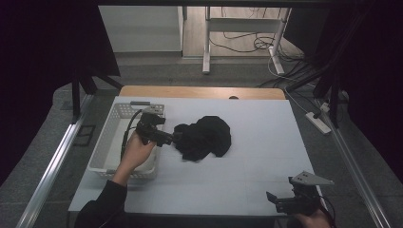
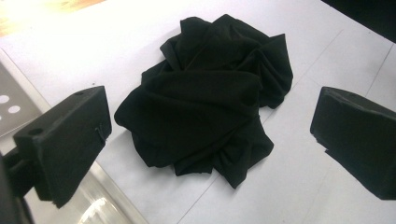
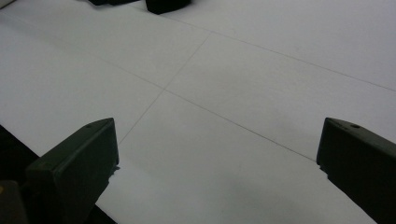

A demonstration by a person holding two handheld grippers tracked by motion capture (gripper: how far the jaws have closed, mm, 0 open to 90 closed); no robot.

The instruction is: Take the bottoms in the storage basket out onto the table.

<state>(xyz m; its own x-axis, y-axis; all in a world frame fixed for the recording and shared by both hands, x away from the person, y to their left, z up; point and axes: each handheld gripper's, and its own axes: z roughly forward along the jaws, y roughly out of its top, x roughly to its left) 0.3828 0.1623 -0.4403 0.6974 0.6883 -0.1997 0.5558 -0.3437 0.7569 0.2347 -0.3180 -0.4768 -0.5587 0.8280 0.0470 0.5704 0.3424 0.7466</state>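
**Left tongs spread beside a crumpled black cloth**

Now the left tongs (image 1: pixel 178 138) sit at centre-left of the high view, jaws spread wide and holding nothing, their tips just beside the left edge of the black cloth (image 1: pixel 204 137). The cloth lies bunched in a heap at mid-frame on the white worktop (image 1: pixel 266 142). A white perforated basket (image 1: pixel 114 142) stands at the left, under the person's left hand (image 1: pixel 135 153). At lower right, the right tongs (image 1: pixel 285 202) hover low over bare worktop, jaws likewise released and well apart from the cloth.

Judging from this, a pinch could catch only one loose fold, so the heap might unravel or drag. The basket rim sits close enough to snag trailing fabric.

No brand, label or writing can be read.
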